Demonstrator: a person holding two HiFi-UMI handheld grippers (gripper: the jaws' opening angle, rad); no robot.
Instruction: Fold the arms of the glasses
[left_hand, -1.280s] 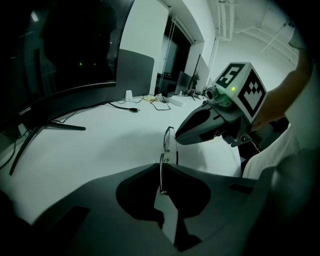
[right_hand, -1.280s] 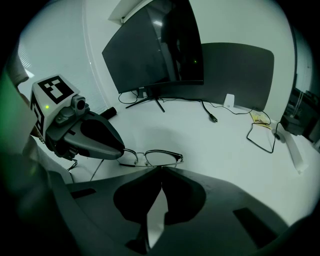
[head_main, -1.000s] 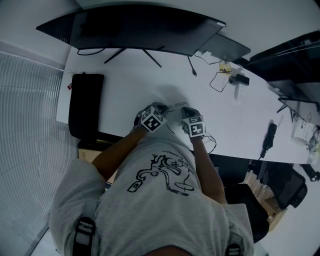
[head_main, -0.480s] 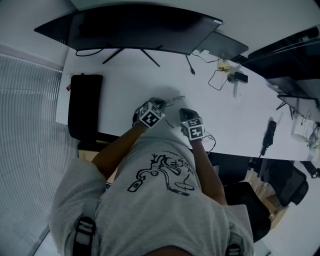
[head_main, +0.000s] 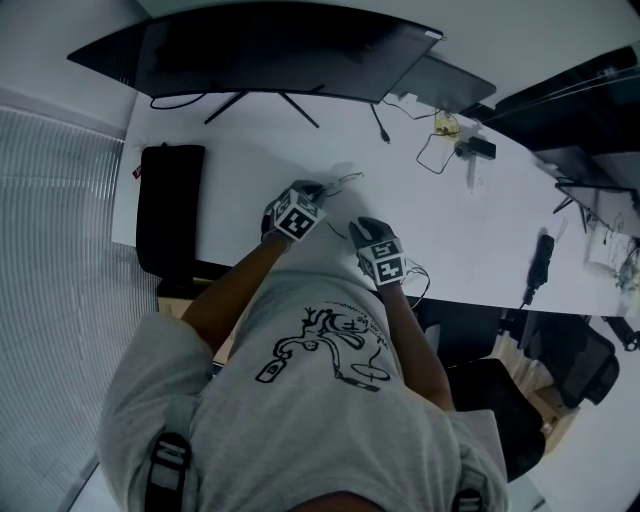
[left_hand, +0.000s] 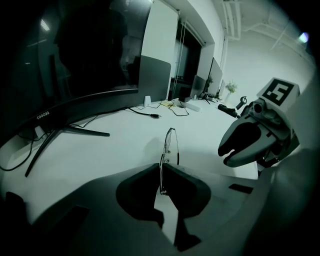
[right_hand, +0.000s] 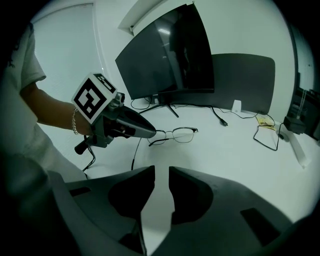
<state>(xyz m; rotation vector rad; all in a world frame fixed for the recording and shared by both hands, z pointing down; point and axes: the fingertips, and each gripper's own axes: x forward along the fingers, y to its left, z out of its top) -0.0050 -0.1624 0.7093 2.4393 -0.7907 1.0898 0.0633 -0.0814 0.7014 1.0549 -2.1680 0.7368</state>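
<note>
Thin wire-rimmed glasses (right_hand: 181, 134) hang just above the white desk (head_main: 240, 160), pinched at one end by my left gripper (right_hand: 150, 133). In the left gripper view they stand edge-on (left_hand: 169, 145), and the left gripper (left_hand: 161, 170) is shut on the frame. A thin arm (right_hand: 134, 156) hangs down from the held end. My right gripper (right_hand: 161, 172) sits back from the glasses with its jaws opening and nothing between them. In the head view the left gripper (head_main: 312, 190) is at the glasses (head_main: 340, 182), while the right gripper (head_main: 362, 228) is nearer the person.
A curved dark monitor (head_main: 270, 55) stands at the back of the desk, with a second dark panel (head_main: 455, 85) to its right. A black pad (head_main: 168, 205) lies at the left edge. Cables and small devices (head_main: 455, 150) lie at the back right.
The left gripper has carried the glasses a little up and left. The right gripper has drawn back toward the person, so the gap between the two grippers has widened.
</note>
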